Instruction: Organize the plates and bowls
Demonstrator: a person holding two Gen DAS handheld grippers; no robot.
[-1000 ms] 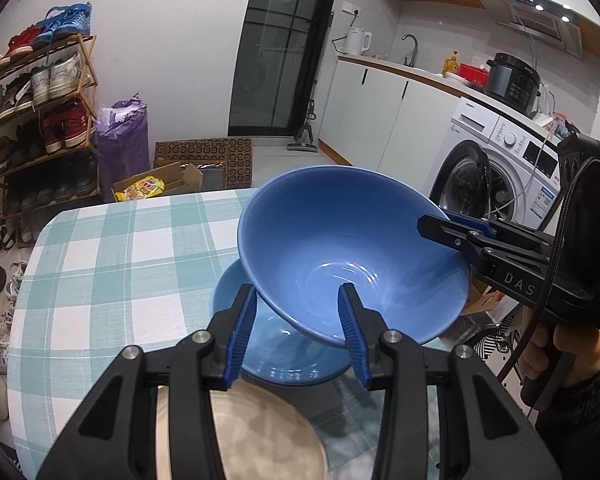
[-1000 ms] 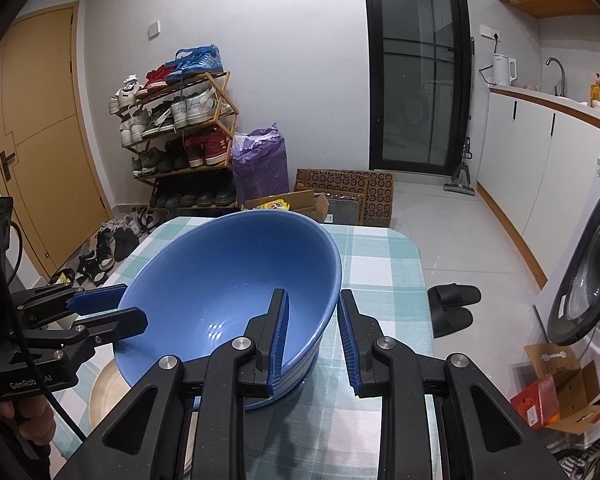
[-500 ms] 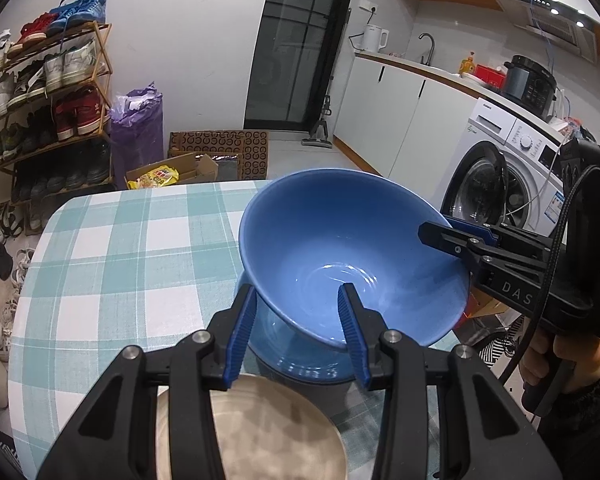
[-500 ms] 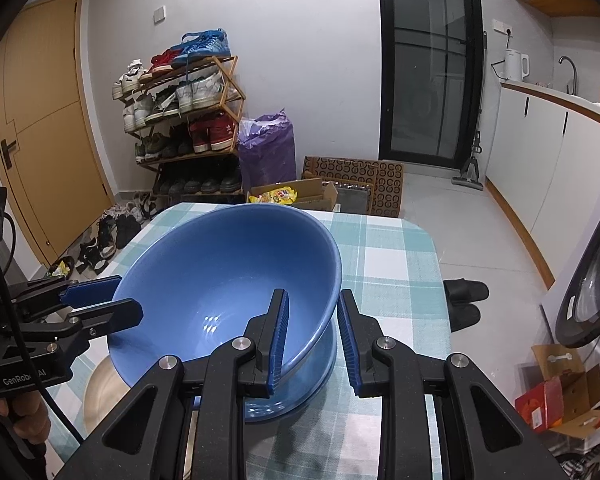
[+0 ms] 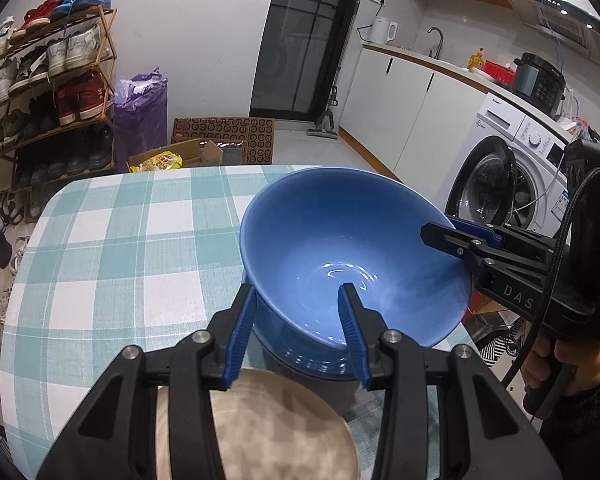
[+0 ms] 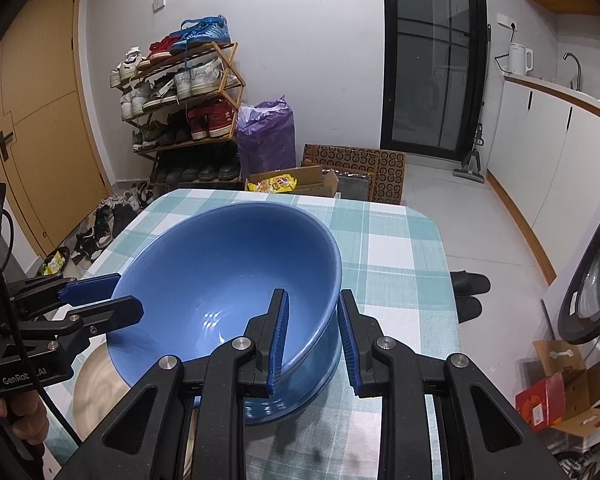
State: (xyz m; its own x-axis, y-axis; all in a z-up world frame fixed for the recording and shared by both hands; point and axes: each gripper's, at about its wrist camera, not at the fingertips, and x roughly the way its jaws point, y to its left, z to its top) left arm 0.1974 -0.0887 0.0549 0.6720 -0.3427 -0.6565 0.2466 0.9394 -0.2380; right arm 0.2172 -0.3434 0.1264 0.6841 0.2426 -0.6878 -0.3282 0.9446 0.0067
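Both claws grip one large glossy blue ceramic bowl (image 5: 340,256) by opposite sides of its rim. The left claw (image 5: 298,334) has one pad inside the bowl and one outside; the right claw (image 6: 312,338) straddles the opposite rim the same way. Directly beneath the held bowl sits a second blue bowl (image 6: 296,396), apparently touching it, though the contact is hidden. Below the left claw lies a round beige plate (image 5: 284,432), just beside the lower bowl. All rest on the teal-and-white checked worktop (image 5: 120,248).
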